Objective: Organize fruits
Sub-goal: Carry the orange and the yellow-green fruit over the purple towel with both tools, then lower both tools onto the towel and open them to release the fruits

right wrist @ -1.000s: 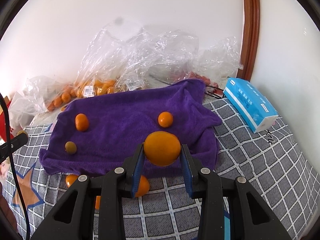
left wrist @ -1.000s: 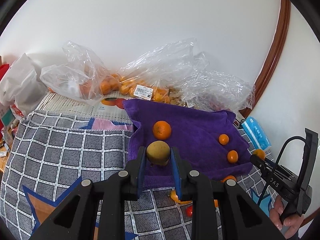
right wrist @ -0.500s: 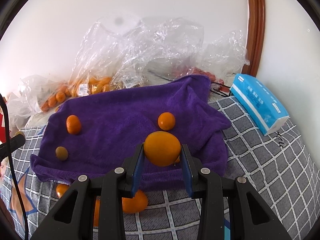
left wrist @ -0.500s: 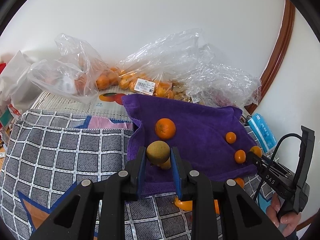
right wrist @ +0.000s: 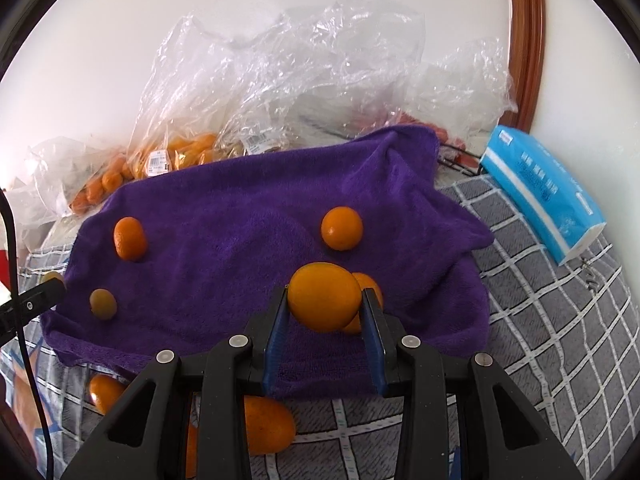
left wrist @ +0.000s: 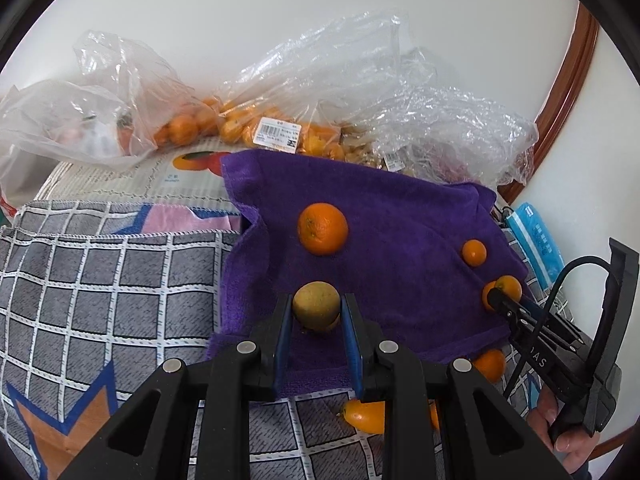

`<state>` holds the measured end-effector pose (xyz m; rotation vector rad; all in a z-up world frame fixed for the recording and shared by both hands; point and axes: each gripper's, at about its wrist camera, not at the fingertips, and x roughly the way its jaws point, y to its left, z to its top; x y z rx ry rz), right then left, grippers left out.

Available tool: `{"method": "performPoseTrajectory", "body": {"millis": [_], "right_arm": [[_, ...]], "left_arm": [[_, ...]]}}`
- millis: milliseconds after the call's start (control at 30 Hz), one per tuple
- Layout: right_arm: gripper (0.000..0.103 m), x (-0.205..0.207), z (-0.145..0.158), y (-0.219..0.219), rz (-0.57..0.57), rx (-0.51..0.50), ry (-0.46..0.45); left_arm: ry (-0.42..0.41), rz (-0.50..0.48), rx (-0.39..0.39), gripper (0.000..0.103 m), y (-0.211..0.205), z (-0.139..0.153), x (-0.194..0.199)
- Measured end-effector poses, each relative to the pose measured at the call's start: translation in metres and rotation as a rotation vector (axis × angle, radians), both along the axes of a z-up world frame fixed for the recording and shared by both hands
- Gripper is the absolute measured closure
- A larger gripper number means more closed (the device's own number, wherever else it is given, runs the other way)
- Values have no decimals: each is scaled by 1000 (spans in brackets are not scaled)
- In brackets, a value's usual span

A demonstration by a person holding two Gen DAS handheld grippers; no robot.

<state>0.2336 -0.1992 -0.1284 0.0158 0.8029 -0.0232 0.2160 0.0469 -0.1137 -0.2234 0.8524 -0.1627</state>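
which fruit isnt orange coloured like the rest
The fruit in the left gripper: the yellow-green fruit clamped between its blue pads is dull yellowish-green, while every other loose fruit on the purple towel is bright orange.

Bare purple towel (right wrist: 224,240) mid-stretch between scattered oranges (right wrist: 130,239); plastic bags (right wrist: 280,92) behind

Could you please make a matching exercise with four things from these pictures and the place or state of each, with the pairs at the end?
Things:
1. yellow-green fruit
2. large orange
3. blue tissue pack
4. orange fruit

Places:
A. on the grey checked cloth, beside the wall
B. held in the left tongs
C. held in the right tongs
D. lying free on the purple towel

Pairs: 1-B, 2-D, 3-A, 4-C
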Motion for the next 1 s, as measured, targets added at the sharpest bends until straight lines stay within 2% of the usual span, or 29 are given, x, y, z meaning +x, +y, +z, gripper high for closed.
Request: {"method": "performPoseTrajectory", "body": {"millis": [133, 500, 667, 833, 1000], "right_arm": [[67, 0, 0, 4, 21, -17, -5], [67, -2, -3, 16, 75, 17, 4], [67, -3, 4, 15, 81, 9, -1], [67, -12, 11, 3, 46, 1, -39], [67, -18, 11, -18, 10, -10, -47]], "left_arm": [[14, -13, 18, 80, -9, -4, 3], [51, -15, 49, 80, -18, -10, 7], [64, -17, 8, 80, -6, -9, 5], [70, -2, -108, 80, 15, -4, -1], [56, 6, -138, 80, 18, 2, -3]]}}
